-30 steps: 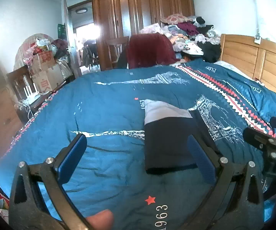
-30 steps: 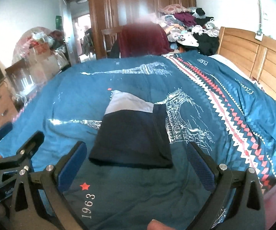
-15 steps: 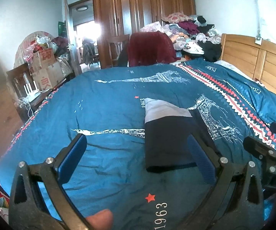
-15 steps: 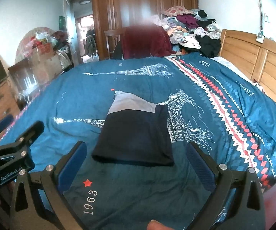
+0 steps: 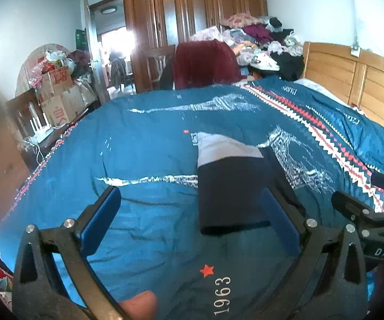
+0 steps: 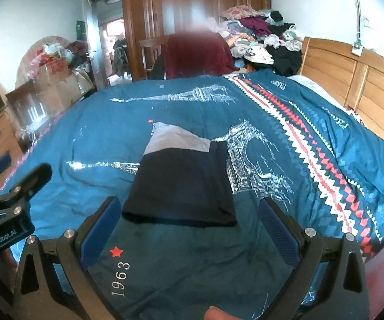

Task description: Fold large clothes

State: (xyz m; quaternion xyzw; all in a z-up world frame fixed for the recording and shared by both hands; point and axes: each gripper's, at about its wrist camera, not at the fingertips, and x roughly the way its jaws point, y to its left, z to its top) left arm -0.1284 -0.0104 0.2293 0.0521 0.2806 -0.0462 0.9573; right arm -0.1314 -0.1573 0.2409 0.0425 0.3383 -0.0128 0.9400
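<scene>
A folded garment (image 5: 231,186), dark navy with a pale grey far end, lies flat on the blue bedspread (image 5: 144,144); it also shows in the right wrist view (image 6: 181,184). My left gripper (image 5: 192,213) is open and empty, held above the bed's near edge, left of the garment. My right gripper (image 6: 186,221) is open and empty, just short of the garment's near edge. Each gripper shows at the side of the other's view: the right gripper (image 5: 367,208) and the left gripper (image 6: 8,194).
A wooden headboard (image 5: 351,74) runs along the right. A pile of clothes (image 5: 258,37) and a chair with a maroon cover (image 5: 205,61) stand past the bed's far end. Boxes and clutter (image 5: 56,85) sit at the left by a wardrobe (image 5: 192,13).
Both grippers have drawn back and risen slightly from the folded garment. The garment lies as before. Both stay open.
</scene>
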